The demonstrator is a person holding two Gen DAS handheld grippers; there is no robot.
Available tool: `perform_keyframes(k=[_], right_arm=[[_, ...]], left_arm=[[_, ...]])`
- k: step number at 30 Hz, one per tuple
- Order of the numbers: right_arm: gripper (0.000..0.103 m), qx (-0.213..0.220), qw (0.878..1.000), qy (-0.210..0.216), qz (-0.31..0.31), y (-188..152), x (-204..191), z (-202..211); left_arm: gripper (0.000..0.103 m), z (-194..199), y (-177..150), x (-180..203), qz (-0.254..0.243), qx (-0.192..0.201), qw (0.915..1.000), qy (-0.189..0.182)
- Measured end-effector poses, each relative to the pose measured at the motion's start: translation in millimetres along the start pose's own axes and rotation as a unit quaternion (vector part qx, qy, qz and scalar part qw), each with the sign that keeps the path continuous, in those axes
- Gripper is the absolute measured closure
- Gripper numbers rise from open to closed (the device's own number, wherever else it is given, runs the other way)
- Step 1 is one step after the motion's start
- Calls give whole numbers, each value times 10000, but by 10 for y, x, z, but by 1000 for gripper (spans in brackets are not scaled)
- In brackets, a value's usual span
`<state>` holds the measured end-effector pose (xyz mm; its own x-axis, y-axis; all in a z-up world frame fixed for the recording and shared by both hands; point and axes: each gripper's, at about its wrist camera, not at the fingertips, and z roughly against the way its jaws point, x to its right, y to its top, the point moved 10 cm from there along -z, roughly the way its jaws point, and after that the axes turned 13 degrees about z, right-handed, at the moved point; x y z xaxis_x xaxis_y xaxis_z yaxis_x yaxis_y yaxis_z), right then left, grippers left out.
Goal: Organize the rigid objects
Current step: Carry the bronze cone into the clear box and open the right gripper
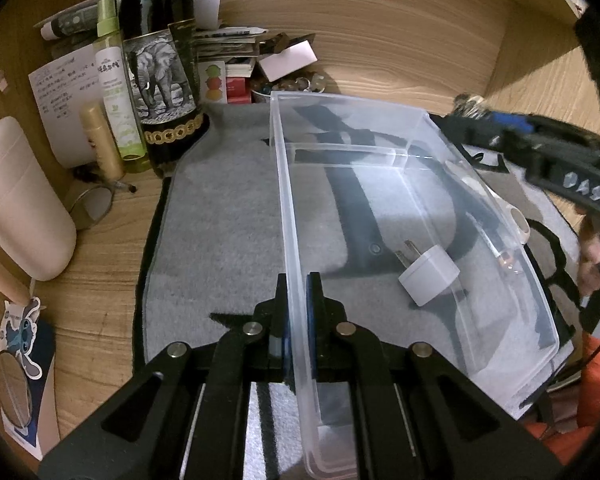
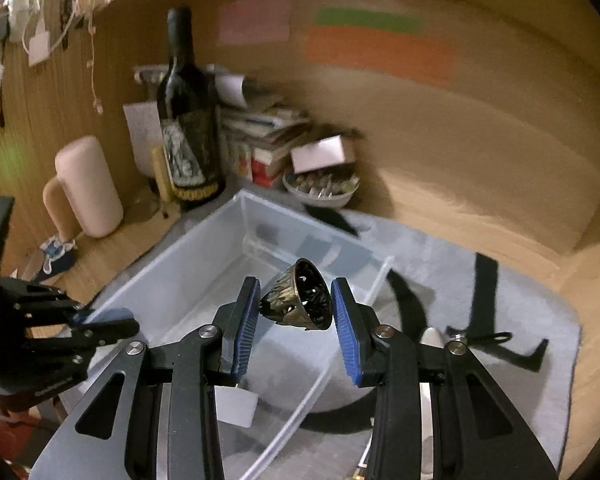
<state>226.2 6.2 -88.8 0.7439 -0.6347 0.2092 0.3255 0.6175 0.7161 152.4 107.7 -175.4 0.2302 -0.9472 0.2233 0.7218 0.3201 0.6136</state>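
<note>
A clear plastic bin with a divider lies on a grey mat. My left gripper is shut on the bin's left wall. A white plug adapter lies inside the bin. In the right wrist view the same bin sits below my right gripper, which is shut on a ribbed, dark gold metal cone and holds it above the bin. The white adapter shows under the right gripper. The right gripper also shows in the left wrist view, at the far right.
A dark wine bottle, a green spray bottle, a gold tube, a pink cylinder and glasses stand left of the mat. Stacked books and a bowl of small items are behind the bin. Wooden walls enclose the desk.
</note>
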Motion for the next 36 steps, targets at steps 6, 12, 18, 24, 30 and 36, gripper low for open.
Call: perform_keyframes(k=[6, 12, 18, 24, 30, 36], right_arm=[[69, -521, 9982, 291, 41, -159, -74, -257], [69, -853, 9952, 405, 254, -287, -202, -392], [69, -923, 9941, 377, 437, -308, -263, -404], [61, -920, 9940, 366, 466, -300, -284, -422], [53, -715, 9959, 251, 492, -228, -271, -308], [41, -446, 9980, 82, 434, -139, -180, -115]], left_arm=[[96, 3, -1, -4, 10, 9, 10000, -61], [96, 0, 3, -4, 9, 13, 10000, -90], [96, 4, 1, -3, 10, 19, 10000, -90], [96, 5, 4, -4, 6, 14, 10000, -86], [96, 4, 6, -3, 9, 11, 10000, -68], [96, 7, 8, 0, 4, 3, 10000, -28]])
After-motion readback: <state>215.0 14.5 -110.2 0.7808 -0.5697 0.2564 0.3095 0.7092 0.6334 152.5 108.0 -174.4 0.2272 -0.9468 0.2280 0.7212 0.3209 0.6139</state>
